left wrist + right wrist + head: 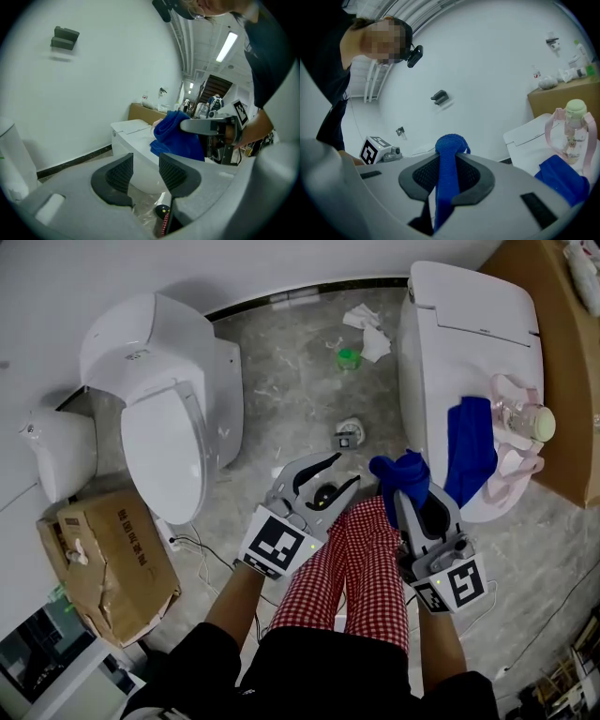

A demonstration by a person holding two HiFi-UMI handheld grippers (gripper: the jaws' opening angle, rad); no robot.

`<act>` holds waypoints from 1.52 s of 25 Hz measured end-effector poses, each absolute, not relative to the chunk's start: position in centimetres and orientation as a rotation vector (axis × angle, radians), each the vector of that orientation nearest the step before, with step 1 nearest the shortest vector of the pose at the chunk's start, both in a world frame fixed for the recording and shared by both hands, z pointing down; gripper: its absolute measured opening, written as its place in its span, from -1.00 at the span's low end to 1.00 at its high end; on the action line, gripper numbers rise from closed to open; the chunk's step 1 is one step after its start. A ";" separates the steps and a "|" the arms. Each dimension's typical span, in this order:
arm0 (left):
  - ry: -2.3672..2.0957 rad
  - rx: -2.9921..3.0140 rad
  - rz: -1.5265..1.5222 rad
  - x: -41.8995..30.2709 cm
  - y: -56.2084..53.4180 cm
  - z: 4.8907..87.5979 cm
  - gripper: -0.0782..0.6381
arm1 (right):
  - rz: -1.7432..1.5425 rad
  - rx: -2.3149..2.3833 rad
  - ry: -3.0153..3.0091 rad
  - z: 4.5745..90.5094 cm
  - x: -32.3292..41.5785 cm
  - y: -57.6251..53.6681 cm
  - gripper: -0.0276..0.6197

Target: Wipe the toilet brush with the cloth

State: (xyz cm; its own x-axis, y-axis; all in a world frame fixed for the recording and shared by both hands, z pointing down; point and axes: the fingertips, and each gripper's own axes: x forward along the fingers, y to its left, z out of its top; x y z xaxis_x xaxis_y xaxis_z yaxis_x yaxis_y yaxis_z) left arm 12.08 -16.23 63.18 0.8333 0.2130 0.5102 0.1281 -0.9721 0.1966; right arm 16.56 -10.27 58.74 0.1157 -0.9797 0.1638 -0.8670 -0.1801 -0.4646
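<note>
Just beside the right toilet (pixel 450 343), above the person's checked trousers (pixel 370 563), a blue cloth (pixel 400 472) is pinched between the jaws of the right gripper (pixel 405 488) and is bunched over their tips. The jaws of the left gripper (pixel 328 482) are spread with nothing between them. A second blue cloth (pixel 472 451) is laid on that toilet's lid, next to a bottle (pixel 527 420).

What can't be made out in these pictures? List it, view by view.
Toilet brush: recognisable in no view; the small round thing on the floor, head view, is too small to identify.
Blue cloth: lower end hidden down between the jaws of the right gripper, in its own view.
Cardboard box print: too small to read, head view.
</note>
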 end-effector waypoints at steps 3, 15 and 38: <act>0.256 2.870 0.837 12.5 -16.5 64.4 -0.34 | -0.654 -2.147 1.802 59.6 17.0 -10.3 -0.71; 0.302 2.865 0.975 12.6 -16.5 70.3 -0.31 | -0.697 -2.144 1.825 63.2 17.3 -10.4 -0.71; 0.377 2.814 1.078 12.8 -17.0 77.2 -0.30 | -0.748 -2.193 1.726 68.5 18.8 -11.0 -0.71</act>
